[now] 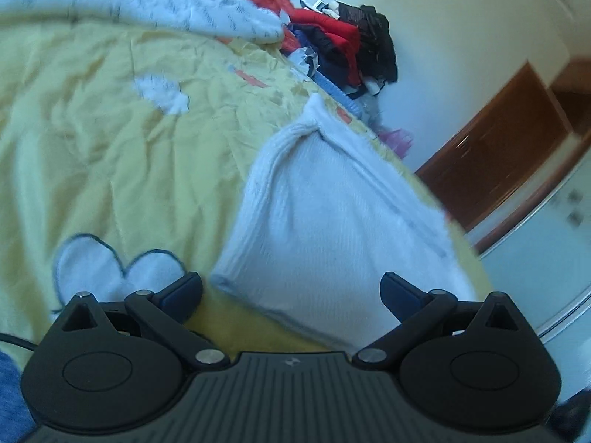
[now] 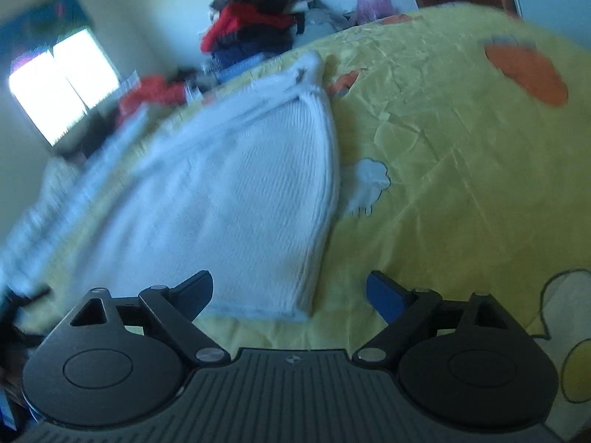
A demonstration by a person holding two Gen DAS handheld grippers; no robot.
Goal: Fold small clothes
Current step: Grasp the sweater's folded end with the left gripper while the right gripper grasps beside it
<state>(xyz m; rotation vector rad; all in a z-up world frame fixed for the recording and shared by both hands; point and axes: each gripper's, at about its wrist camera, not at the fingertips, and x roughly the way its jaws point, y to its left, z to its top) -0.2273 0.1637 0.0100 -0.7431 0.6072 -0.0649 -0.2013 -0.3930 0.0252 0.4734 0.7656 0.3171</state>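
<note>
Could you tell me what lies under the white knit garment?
The white garment lies on the yellow bedspread. It partly covers a white cloud print; anything else beneath it is hidden.

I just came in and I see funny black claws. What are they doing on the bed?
Someone is folding clothes with two hand-held grippers. A white knit garment lies flat on the yellow bedspread. The left gripper and the right gripper are both open, near its closest edge, holding nothing. More clothes sit piled at the far edge of the bed.

Yellow bedspread (image 1: 110, 155) w/ cartoon prints, clothes heap (image 1: 343, 44) at far edge, bright window (image 2: 62, 85), brown door (image 1: 506, 140).
</note>
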